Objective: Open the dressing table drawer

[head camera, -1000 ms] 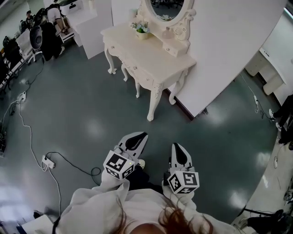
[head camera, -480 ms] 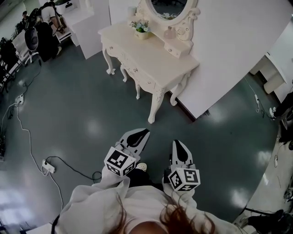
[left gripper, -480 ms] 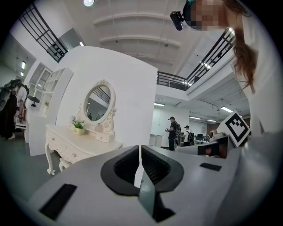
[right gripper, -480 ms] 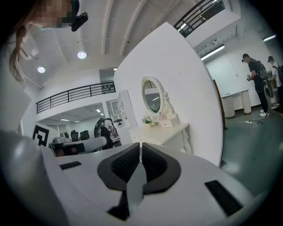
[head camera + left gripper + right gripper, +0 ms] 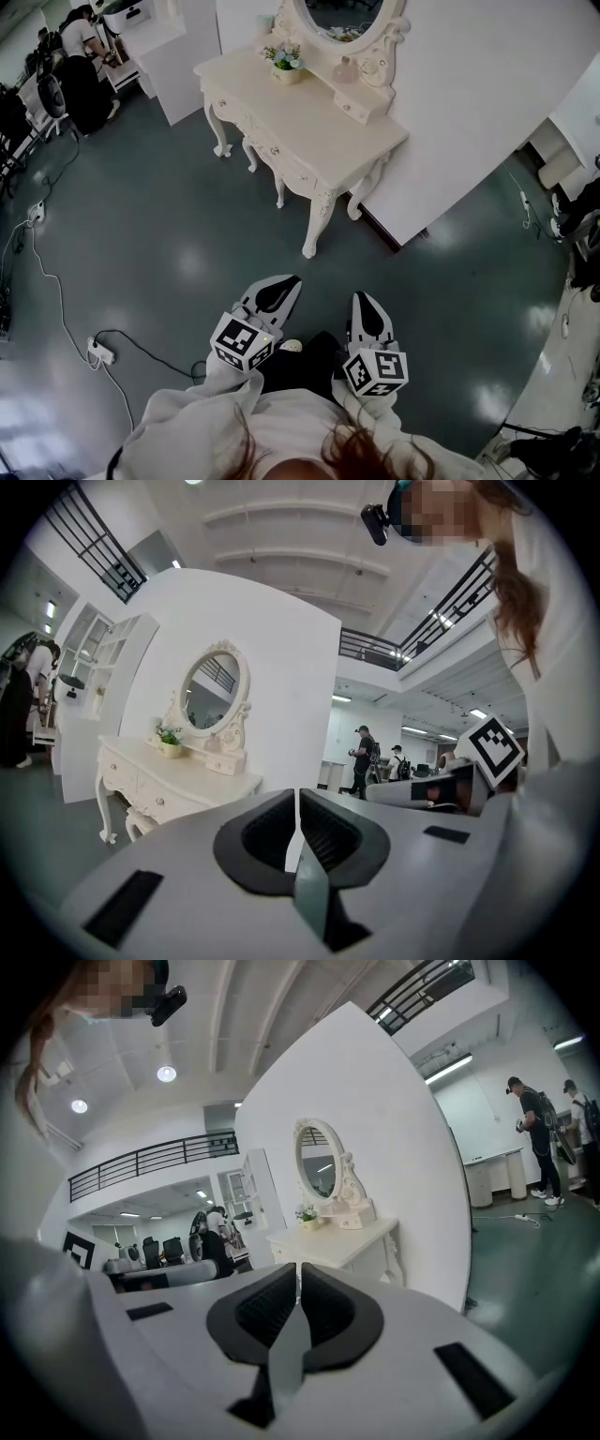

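A cream dressing table [image 5: 309,122] with an oval mirror [image 5: 342,14] stands against a white partition wall, some way ahead of me. Its front drawers [image 5: 272,150] carry small knobs and are closed. The table also shows in the left gripper view [image 5: 178,775] and the right gripper view [image 5: 342,1241]. My left gripper [image 5: 286,283] and right gripper [image 5: 361,302] are held close to my body, over the dark floor, well short of the table. Both are shut with nothing between the jaws [image 5: 297,799] [image 5: 298,1274].
A small flower pot [image 5: 286,61] sits on the tabletop. A power strip and cable [image 5: 98,349] lie on the floor to my left. People sit at desks at the far left [image 5: 66,66]. More furniture and cables line the right edge [image 5: 562,169].
I have walked closer to the dressing table; it sits slightly lower and nearer in the head view. Both grippers stay shut and keep their place before my body.
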A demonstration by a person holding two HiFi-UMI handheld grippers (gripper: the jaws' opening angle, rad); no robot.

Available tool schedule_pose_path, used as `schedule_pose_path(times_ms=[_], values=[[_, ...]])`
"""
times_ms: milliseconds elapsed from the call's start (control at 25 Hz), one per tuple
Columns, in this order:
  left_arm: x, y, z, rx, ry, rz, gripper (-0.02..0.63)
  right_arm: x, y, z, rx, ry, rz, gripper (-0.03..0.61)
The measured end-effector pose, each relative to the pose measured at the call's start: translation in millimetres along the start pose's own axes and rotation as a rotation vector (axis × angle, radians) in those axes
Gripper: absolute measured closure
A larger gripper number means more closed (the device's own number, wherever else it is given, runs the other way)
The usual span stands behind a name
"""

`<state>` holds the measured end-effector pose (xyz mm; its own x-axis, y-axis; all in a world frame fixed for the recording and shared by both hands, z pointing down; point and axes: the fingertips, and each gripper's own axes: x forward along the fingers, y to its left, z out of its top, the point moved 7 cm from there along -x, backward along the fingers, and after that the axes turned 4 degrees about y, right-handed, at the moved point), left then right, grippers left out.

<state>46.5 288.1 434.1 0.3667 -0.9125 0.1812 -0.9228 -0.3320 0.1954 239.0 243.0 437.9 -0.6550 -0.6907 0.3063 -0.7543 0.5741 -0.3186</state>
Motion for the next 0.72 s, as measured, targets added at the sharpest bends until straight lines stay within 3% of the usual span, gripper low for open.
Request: schedule_pose_path(times_ms=[200, 720], values=[[-6.5, 3.3, -6.0, -0.020, 0.020, 0.010, 0.584, 4.1, -2.6, -0.4, -0.001, 0.022, -0.015, 0.537], [-1.1, 29.8, -12.1, -0.044, 0.010, 0.077, 0.584, 39.5, -1.4, -5.0, -0.012, 0.056, 0.042, 0.537]])
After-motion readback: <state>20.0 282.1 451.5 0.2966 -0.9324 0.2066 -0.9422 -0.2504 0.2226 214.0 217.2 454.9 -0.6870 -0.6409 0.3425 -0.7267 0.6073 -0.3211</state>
